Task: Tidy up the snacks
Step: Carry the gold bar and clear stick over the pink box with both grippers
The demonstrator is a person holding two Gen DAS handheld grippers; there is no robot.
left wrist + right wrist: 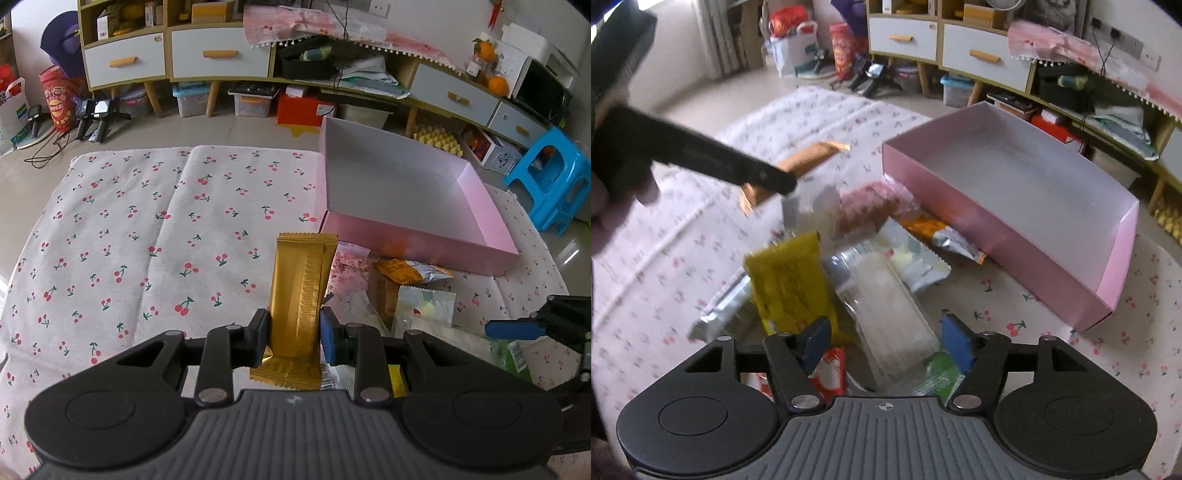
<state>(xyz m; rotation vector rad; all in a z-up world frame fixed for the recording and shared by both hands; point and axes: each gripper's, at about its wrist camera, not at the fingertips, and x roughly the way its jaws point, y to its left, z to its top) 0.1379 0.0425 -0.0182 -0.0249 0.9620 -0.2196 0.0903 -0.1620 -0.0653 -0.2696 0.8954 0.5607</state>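
My left tongs (293, 334) are clamped on a gold snack bar (301, 291), which stands upright at centre frame in the left wrist view, pinched near its lower third with the crimped bottom seal hanging below the pads. My right tongs (884, 339) stand well open with nothing between them, hovering at the bottom of the right wrist view over the loose pile of snacks. In that pile, mid-frame, lie a yellow packet (790, 284), a clear-wrapped white rice cracker (890, 306), a pale green-and-white sachet (916, 262), a pink packet (871, 206) and an orange packet (931, 227) resting against the near wall of the pink box (997, 229). The box sits empty at the right of both views on the cherry-print cloth (129, 221) covering the tabletop. I judge the gold bar light and fairly stiff, its foil slick, so a firm pinch across the body rather than the seal suits it. The cracker looks brittle under crinkly film; I would take it gently across its narrow width, near the middle. The flat sachets are limp and best caught by a raised edge.
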